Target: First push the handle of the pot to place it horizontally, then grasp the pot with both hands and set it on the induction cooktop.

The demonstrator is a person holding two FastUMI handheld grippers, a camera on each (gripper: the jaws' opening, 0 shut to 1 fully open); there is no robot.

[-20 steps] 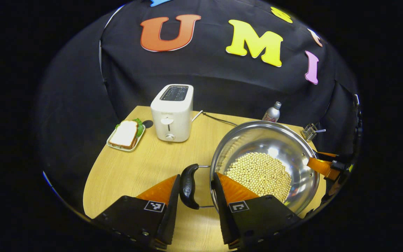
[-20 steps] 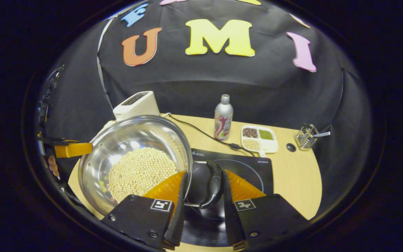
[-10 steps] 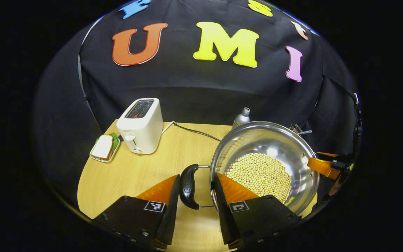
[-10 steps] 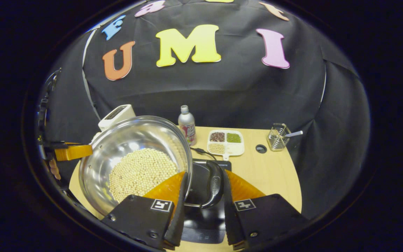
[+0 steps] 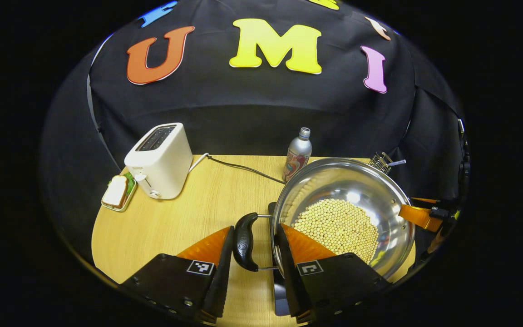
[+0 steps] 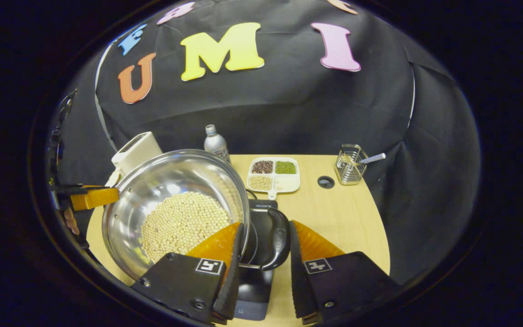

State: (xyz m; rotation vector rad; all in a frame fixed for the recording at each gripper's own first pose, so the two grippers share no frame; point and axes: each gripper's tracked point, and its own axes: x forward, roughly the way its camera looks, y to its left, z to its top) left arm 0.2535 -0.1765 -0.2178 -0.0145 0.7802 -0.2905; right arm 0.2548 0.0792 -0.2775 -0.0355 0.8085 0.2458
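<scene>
Over the table (image 5: 161, 227), the pot (image 5: 343, 213) of beans (image 5: 336, 227) was held level by both side handles so nothing spilled. Its left handle (image 5: 244, 242) was clamped by the left gripper (image 5: 254, 254), its right handle (image 6: 278, 243) by the right gripper (image 6: 263, 254), above the cooktop (image 6: 257, 281), apparently not yet set down.

Bright overhead light glares off the pot (image 5: 370, 190), focus is sharp, and fisheye bending warps the edges
</scene>
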